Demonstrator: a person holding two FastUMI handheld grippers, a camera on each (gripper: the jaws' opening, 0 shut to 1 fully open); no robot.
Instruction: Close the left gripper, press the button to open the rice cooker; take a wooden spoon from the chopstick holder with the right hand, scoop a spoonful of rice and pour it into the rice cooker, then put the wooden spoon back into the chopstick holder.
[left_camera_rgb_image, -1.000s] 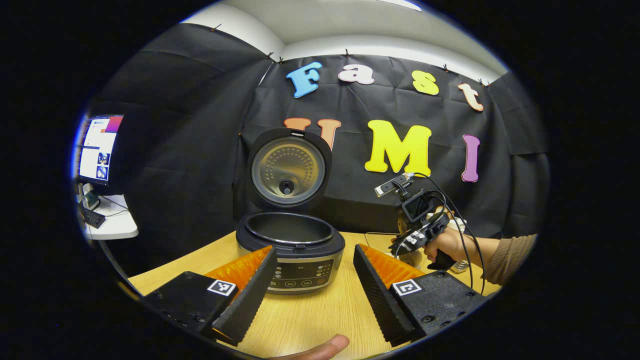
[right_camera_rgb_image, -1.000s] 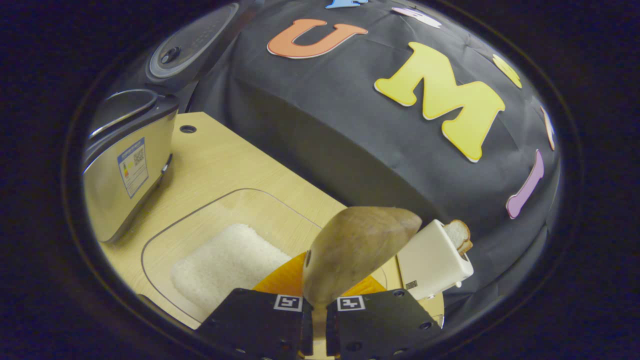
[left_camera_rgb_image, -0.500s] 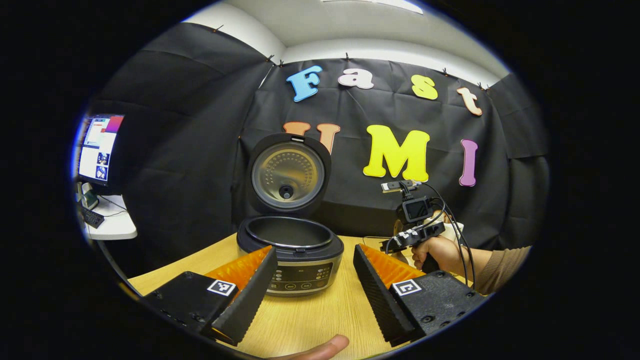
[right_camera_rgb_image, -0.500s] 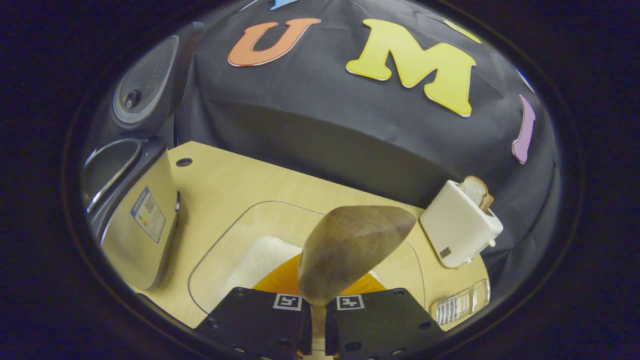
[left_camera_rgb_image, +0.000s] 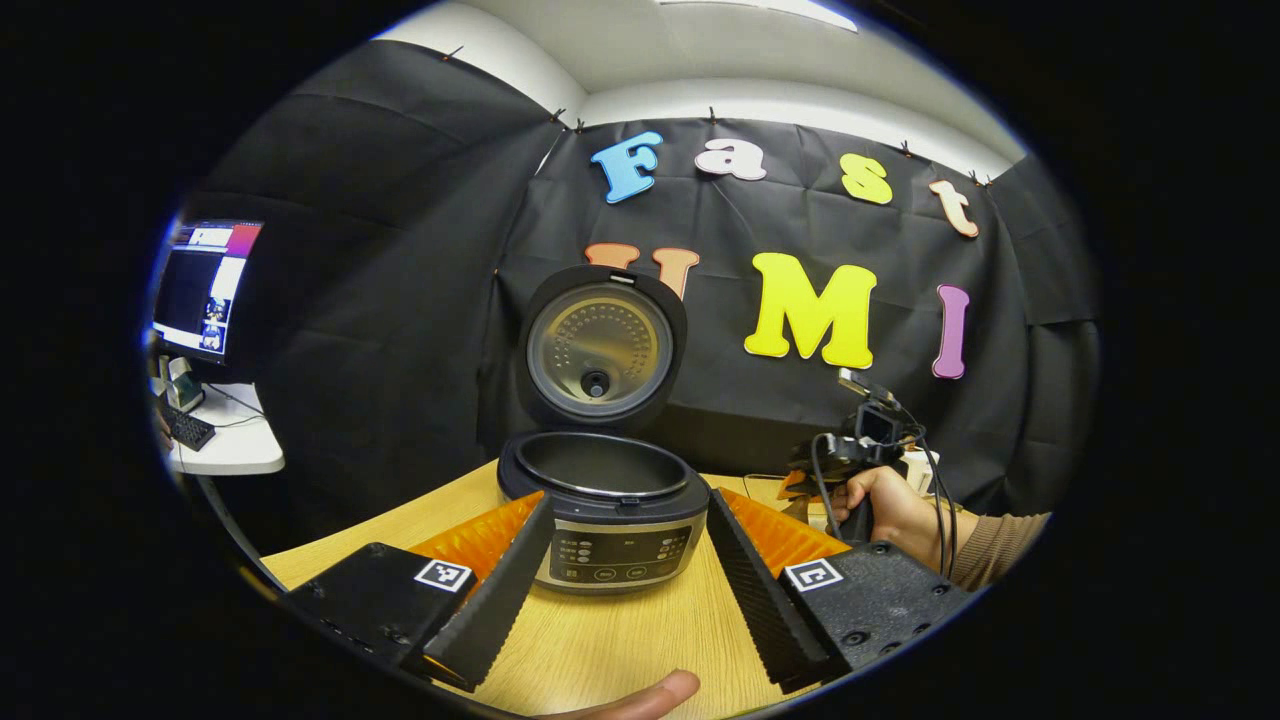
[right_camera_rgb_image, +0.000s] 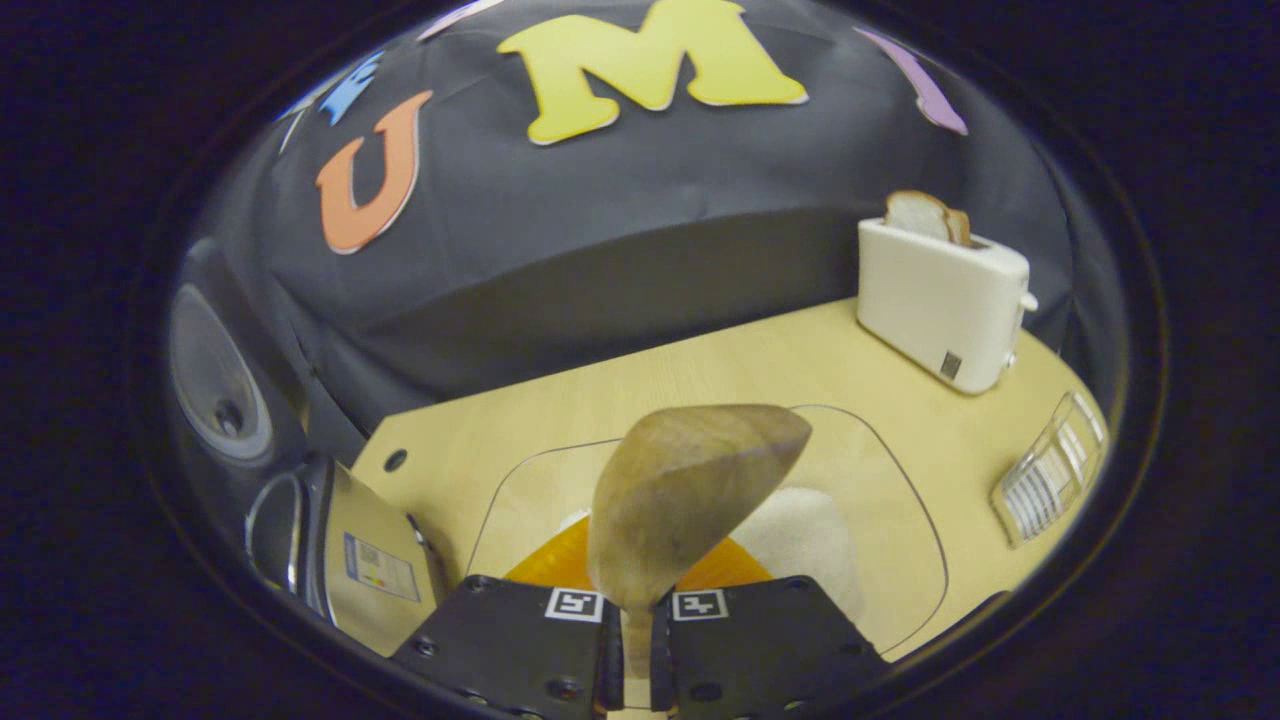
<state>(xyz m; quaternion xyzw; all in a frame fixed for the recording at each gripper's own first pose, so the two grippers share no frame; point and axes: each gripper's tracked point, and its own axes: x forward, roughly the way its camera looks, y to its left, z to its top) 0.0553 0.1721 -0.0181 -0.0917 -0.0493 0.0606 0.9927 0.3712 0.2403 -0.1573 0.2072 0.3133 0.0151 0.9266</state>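
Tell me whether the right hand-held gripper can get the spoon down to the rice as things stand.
Probably yes. The right hand-held gripper is shut on the spoon, whose bowl hangs just above the rice in the open clear tray; nothing lies between them.

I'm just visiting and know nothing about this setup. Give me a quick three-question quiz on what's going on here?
1. True or false: the rice cooker has its lid up.
2. What does the right gripper hold? A) chopsticks B) wooden spoon C) bread slice
3. Fill in: the rice lies in a clear ____, below the spoon's bowl.

Key: 1 true. 2 B. 3 tray.
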